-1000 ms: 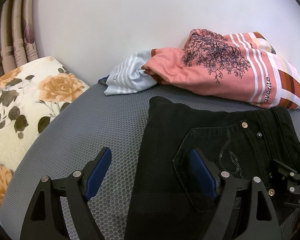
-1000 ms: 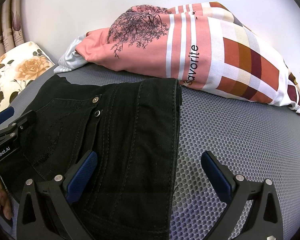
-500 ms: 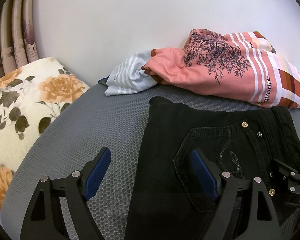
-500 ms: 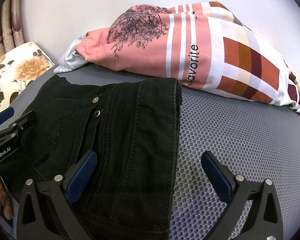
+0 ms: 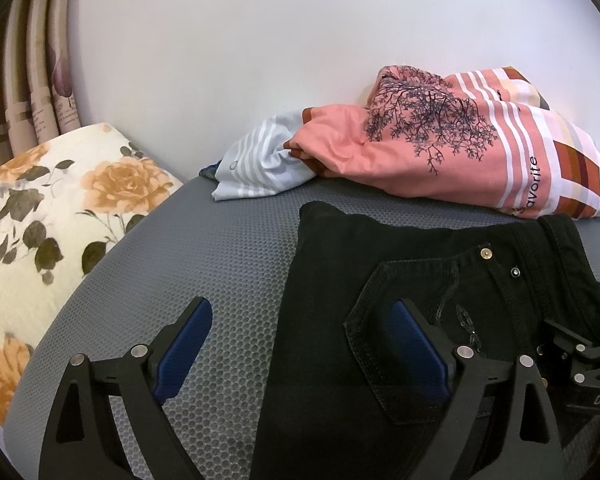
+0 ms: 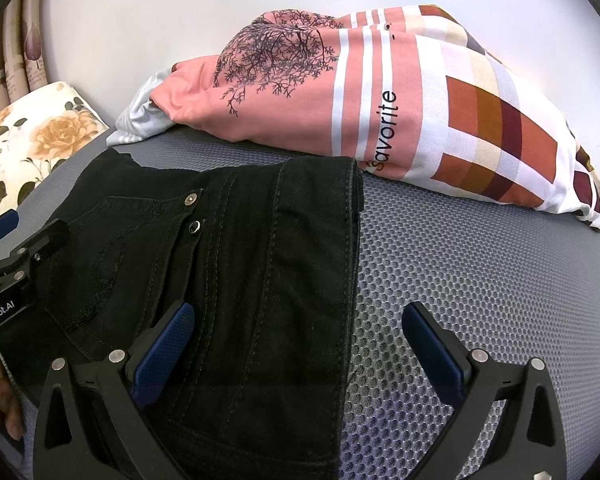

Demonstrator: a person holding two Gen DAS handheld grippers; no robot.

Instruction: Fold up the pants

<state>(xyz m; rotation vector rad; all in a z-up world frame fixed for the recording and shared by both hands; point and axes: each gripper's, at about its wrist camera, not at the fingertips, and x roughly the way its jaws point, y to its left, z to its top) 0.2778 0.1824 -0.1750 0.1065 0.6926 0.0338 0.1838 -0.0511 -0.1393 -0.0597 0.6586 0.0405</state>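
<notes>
we see the folded black pants (image 5: 400, 280) between our claws. the left claw (image 5: 300, 344) straddles their left edge, the right claw (image 6: 300, 344) their right edge — both released, gripping nothing.

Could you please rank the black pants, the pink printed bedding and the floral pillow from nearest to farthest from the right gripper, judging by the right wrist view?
1. Black pants: directly under the open right gripper, beneath its left finger.
2. Pink printed bedding: ahead, against the wall.
3. Floral pillow: far left, beyond the pants.
</notes>
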